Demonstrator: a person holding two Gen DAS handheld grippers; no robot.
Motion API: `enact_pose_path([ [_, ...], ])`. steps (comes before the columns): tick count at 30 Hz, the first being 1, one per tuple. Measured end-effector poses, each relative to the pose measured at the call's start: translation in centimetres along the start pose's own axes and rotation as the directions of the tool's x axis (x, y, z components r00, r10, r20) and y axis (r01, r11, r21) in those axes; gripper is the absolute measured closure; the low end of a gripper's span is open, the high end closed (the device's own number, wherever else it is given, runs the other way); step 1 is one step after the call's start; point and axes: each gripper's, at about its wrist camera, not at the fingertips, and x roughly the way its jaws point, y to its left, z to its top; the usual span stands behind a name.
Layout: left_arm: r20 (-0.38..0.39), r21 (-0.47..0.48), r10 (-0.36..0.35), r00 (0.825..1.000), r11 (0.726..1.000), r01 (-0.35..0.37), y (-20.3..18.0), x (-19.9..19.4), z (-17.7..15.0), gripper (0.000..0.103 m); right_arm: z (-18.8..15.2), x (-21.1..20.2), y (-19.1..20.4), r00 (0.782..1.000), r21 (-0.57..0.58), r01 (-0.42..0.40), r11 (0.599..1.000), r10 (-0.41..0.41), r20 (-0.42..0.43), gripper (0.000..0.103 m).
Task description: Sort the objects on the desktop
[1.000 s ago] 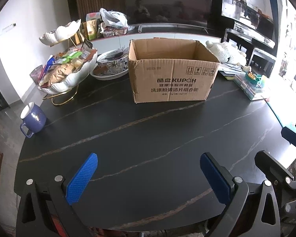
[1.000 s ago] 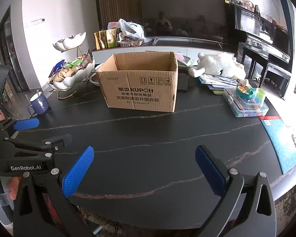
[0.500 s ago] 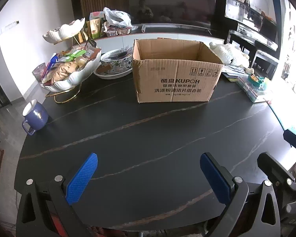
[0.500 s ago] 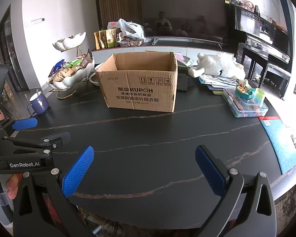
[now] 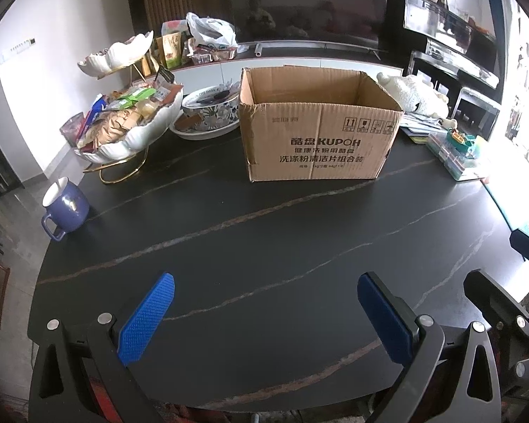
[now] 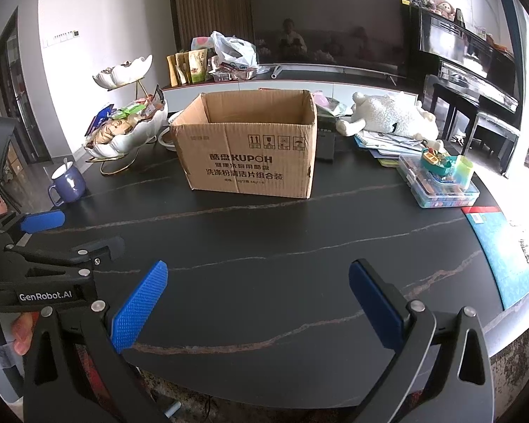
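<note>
Black stone with pale veins is forming the tabletop [image 5: 264,239] of a living room, a dark television wall running behind it. Both handheld grippers are hovering side by side over the near edge, level and pointing forward toward the far side: the left gripper [image 5: 266,317] is holding its blue-padded fingers [image 5: 146,317] spread wide with nothing between them, and the right gripper [image 6: 257,303] is doing the same, jaws fully released over bare stone. A fingertip [image 6: 21,331] is showing on the left gripper's handle at the edge of the right wrist view. An open-topped cardboard box [image 6: 254,148] is sitting well ahead at mid-table. A blue mug [image 5: 65,208] with a spoon is standing near the left edge, beside a two-tier shell-shaped snack stand [image 5: 123,120] and a patterned bowl [image 5: 208,112]. To the right, a white plush toy [image 6: 391,116] is lying on a pile of booklets, with a clear case of coloured pieces [image 6: 437,183] nearer the edge.
</note>
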Motion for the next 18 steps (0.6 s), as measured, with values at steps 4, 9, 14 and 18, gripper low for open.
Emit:
enact_pose_path([
  [4,0.000,0.006,0.000,1.000,1.000,0.000,-0.10,0.10,-0.13,0.000,-0.05,0.00,0.01,1.000,0.001,-0.001,1.000,0.001,-0.001,0.001],
  [9,0.001,0.025,-0.001,1.000,1.000,0.001,-0.52,0.04,-0.29,0.000,-0.05,-0.01,0.00,1.000,0.004,0.001,1.000,-0.001,-0.001,0.001],
  [14,0.011,0.033,-0.001,1.000,0.999,0.000,-0.65,-0.09,-0.32,0.000,-0.03,0.02,-0.03,1.000,0.006,0.001,1.000,-0.001,-0.002,0.001],
  [18,0.008,0.031,-0.040,0.999,0.999,0.040,-0.70,-0.19,-0.29,0.000,-0.04,0.07,-0.05,1.000,0.006,0.003,1.000,-0.003,-0.002,0.001],
])
